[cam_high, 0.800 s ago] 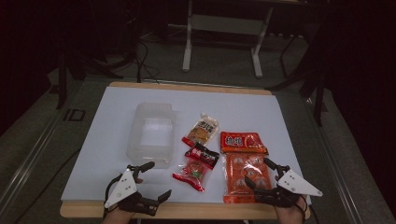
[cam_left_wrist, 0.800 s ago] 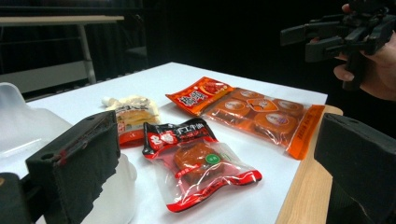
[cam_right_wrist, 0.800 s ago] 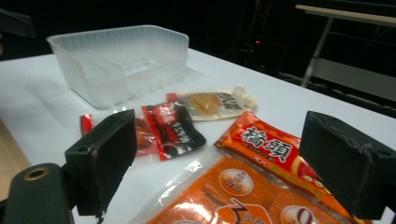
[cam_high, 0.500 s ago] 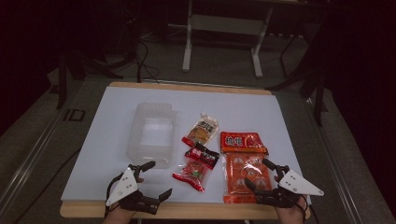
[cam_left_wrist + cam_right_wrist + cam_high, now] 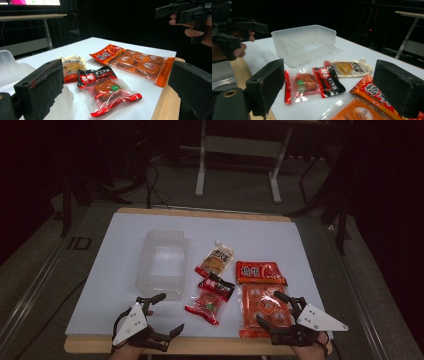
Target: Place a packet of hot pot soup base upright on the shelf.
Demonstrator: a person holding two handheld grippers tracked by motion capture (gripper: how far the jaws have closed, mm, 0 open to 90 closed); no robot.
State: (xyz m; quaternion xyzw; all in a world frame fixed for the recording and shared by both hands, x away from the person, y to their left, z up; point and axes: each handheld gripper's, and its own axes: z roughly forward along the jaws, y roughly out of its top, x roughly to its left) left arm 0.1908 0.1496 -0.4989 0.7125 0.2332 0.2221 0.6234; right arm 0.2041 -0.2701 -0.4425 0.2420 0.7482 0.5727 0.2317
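Left gripper (image 5: 162,317) sits at the worktop's (image 5: 125,245) near edge, about 7 o'clock in the high view, jaws spread and holding nothing. Right gripper (image 5: 275,310) sits at about 5 o'clock, jaws likewise spread; it hovers over the near end of the large orange packet (image 5: 260,292), whether touching it cannot be told. Between the two grippers, at 6 o'clock, lies the small red-and-black packet (image 5: 210,299), flat on the worktop. The yellow-brown packet (image 5: 216,259) lies just beyond it, toward 12 o'clock. The clear plastic tray (image 5: 162,262) stands upright and empty at 10 o'clock from the small packet, near it but apart. In the left gripper view, the small packet (image 5: 107,88) lies ahead between the two jaws.
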